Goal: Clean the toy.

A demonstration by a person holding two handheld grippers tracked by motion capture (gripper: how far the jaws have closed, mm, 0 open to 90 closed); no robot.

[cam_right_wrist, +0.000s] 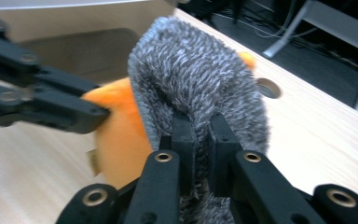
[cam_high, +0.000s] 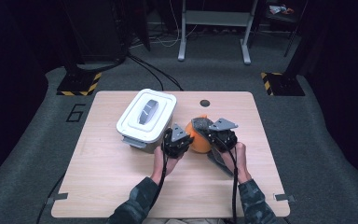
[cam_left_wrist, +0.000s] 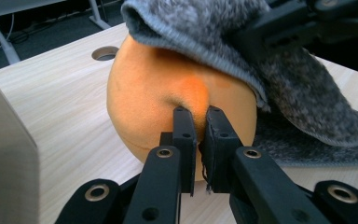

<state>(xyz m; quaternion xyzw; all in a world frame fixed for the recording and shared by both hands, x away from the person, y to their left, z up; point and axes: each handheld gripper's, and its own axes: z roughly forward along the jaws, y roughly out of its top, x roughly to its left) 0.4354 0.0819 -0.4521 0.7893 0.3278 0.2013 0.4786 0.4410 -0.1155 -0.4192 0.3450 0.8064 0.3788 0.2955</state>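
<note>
A soft orange ball-shaped toy [cam_high: 198, 141] sits at the middle of the wooden table [cam_high: 121, 186], with a grey fuzzy cloth [cam_high: 201, 123] draped over its top and right side. My left gripper [cam_left_wrist: 198, 116] is shut, pinching a fold of the orange toy [cam_left_wrist: 149, 93] from its near left side. My right gripper [cam_right_wrist: 200, 123] is shut on a fold of the grey cloth [cam_right_wrist: 196, 74], just above the orange toy [cam_right_wrist: 121, 135]. In the high view the left gripper [cam_high: 186, 140] and right gripper [cam_high: 210, 133] flank the toy. The cloth's tail [cam_left_wrist: 307, 140] lies on the table.
A white lidded container [cam_high: 145, 116] with a grey handle stands just left of the toy, close to the left hand. A round cable hole [cam_high: 205, 102] lies behind the toy. Bare wood stretches toward the front and both sides.
</note>
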